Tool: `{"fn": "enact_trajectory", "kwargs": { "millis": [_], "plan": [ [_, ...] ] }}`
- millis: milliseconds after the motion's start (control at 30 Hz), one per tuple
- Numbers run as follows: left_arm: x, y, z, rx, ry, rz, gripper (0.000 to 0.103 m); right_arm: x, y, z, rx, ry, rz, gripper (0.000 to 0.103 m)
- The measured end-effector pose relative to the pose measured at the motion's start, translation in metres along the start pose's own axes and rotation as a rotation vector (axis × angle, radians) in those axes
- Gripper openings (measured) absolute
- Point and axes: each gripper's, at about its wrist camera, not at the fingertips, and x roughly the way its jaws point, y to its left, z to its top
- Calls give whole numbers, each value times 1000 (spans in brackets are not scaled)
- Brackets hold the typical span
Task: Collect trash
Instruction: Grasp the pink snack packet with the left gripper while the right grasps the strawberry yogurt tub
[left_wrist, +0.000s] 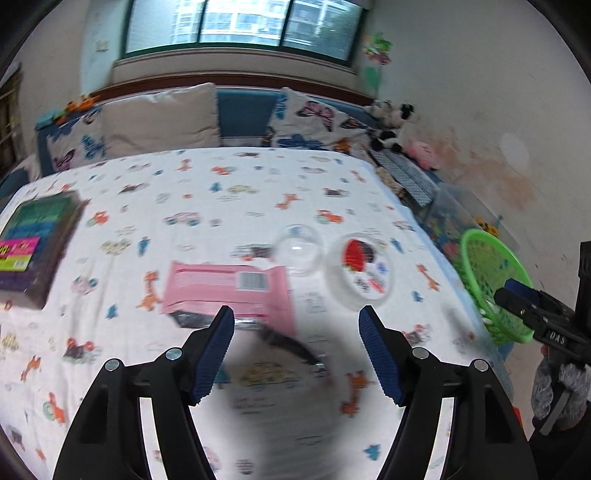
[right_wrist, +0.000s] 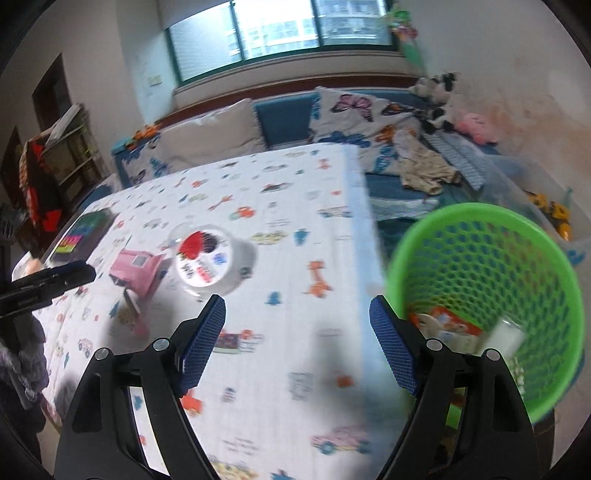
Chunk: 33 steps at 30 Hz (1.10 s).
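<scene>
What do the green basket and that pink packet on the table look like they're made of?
The green basket looks like glossy moulded plastic: its walls are a regular mesh of holes. The pink packet seems a thin printed plastic or foil wrapper, with a barcode and a silvery torn edge; blur leaves that uncertain.

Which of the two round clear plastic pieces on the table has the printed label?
The right-hand one, the labelled cup, nearer the green basket; the clear dome lid beside it is plain.
</scene>
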Motion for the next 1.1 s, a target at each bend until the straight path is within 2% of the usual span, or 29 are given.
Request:
{"fn": "enact_trajectory", "kwargs": {
  "millis": [300,500,733,1100],
  "plan": [
    [-1,47,1,-80,3,55,68,48,53,11,-93,44,95,88],
    [1,67,3,-100,10,76,72,83,76,16,-129,88,110,93],
    [14,82,6,-96,43,75,79,116,85,23,-133,132,109,95],
    [53,93,12,-108,127,22,81,144,85,24,-142,170,78,95]
  ]
}}
